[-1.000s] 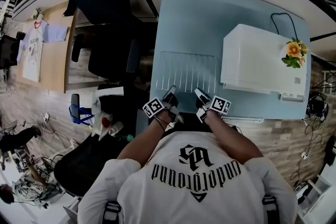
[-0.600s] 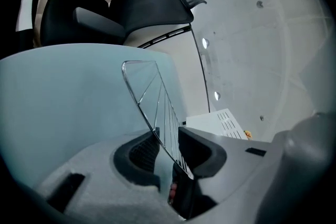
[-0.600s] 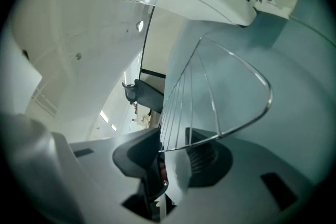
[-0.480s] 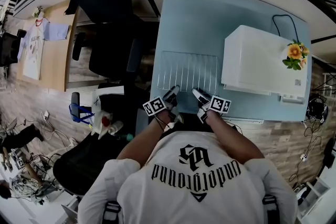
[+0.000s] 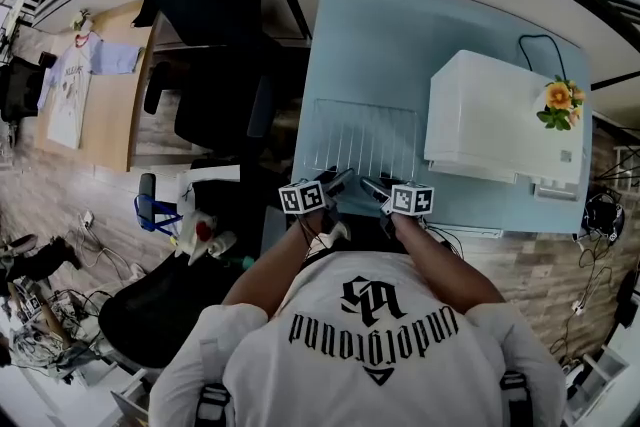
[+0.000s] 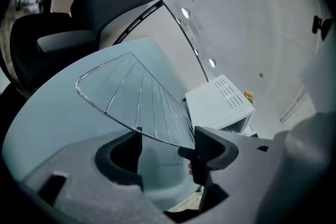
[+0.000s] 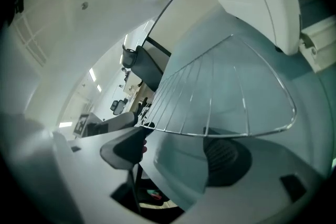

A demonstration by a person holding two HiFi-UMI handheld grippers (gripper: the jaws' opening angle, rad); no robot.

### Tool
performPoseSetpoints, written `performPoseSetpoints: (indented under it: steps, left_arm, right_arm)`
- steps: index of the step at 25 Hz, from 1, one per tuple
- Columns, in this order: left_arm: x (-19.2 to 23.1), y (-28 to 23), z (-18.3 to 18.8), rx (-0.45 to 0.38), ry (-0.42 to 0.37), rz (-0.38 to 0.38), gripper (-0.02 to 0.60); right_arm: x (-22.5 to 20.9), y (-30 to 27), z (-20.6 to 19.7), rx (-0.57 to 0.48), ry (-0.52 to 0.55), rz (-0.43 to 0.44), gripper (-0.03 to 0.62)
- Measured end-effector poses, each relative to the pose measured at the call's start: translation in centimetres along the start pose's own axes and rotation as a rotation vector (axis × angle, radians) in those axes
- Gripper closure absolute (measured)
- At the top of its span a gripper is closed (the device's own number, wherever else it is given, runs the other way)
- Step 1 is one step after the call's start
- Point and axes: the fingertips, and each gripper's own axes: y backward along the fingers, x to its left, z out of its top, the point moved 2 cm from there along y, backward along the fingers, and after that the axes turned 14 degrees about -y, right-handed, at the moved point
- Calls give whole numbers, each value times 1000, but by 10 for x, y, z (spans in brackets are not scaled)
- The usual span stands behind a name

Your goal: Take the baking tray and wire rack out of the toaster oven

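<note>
The wire rack [image 5: 362,137] lies flat on the light blue table [image 5: 380,35], left of the white toaster oven [image 5: 500,120]. My left gripper [image 5: 338,181] and right gripper [image 5: 372,185] sit side by side at the rack's near edge. Both have just been opening their jaws and now stand open. In the left gripper view the rack [image 6: 142,97] has its near wire at the tips of the left gripper [image 6: 168,147], with no pad pressing on it. The right gripper view shows the rack [image 7: 226,92] the same way past the right gripper [image 7: 176,152]. No baking tray is in view.
Yellow flowers [image 5: 560,100] sit on the oven's right end and a black cable [image 5: 535,40] runs behind it. Black office chairs [image 5: 200,5] stand left of the table. I stand close against the table's near edge.
Both grippers' jaws went from shut to wide open at the rack's near edge, and both rolled over from on edge to flatter. The rack stayed on the table.
</note>
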Motion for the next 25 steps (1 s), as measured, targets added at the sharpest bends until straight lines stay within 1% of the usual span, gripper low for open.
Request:
performPoseSetpoints:
  steps: [2,5,7,10,17,19,25]
  left_arm:
    - [-2,2,-5,51,-36,4,247]
    - [-13,5,-10,99,-50,-6,225]
    - [-16,8,-13,110,-61,-8,221]
    - [-18,13,-17,140,-105,2,218]
    - [-27,26,-30,264,-190,21,207]
    - [-31,31,-28,262,-216,21,206]
    - [-44,48,-11,202,-298,9,206]
  right_arm:
    - [0,1,-5,15,16,-33,246]
    - [1,5,-11,27,21,-65,241]
    - [1,8,-14,29,31,-76,240]
    - [3,12,-20,23,62,-95,237]
    - [11,22,-36,2,100,-110,234]
    - [16,25,-38,-10,107,-108,233]
    - [37,35,-35,-79,146,-90,233]
